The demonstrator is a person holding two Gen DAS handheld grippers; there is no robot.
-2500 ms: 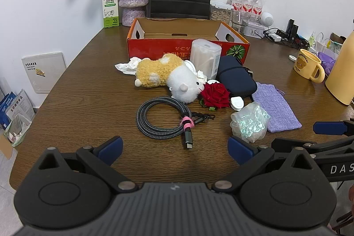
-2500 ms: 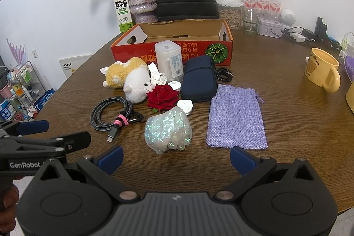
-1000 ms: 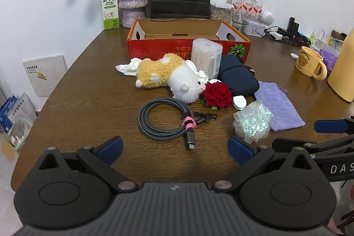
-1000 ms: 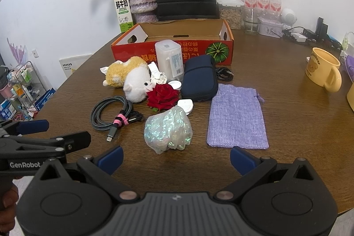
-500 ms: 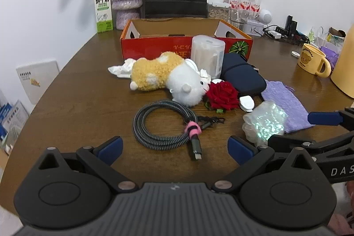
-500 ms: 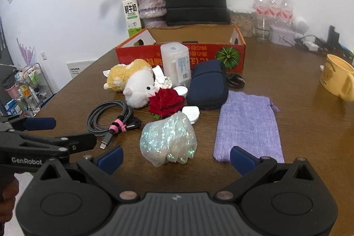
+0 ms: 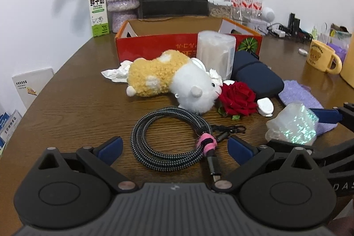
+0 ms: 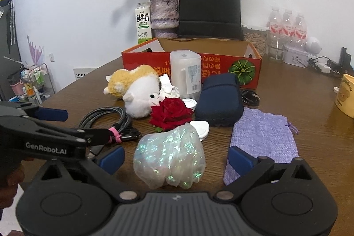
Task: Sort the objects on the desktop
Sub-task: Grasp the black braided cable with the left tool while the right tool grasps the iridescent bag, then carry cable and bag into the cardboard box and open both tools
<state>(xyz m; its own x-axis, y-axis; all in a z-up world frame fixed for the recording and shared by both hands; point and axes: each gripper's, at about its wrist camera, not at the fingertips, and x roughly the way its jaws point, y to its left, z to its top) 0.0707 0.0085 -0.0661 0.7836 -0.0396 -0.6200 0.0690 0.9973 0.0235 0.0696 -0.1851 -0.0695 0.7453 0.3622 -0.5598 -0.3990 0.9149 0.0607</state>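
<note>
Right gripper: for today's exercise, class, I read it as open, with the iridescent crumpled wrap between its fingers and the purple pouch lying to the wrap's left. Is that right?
One detail is off. In the right wrist view the right gripper is open around the iridescent crumpled wrap, but the purple pouch lies to the wrap's right, not its left.

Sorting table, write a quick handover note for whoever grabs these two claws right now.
Left claw: open, empty, lined up on the coiled cable.
Right claw: open, empty, straddling the iridescent bag without gripping it.
On the table: plush toy, red rose, navy case, purple pouch, white canister.
Done: nothing visibly sorted; no item shows in the visible part of the red box.
Left: every item.
</note>
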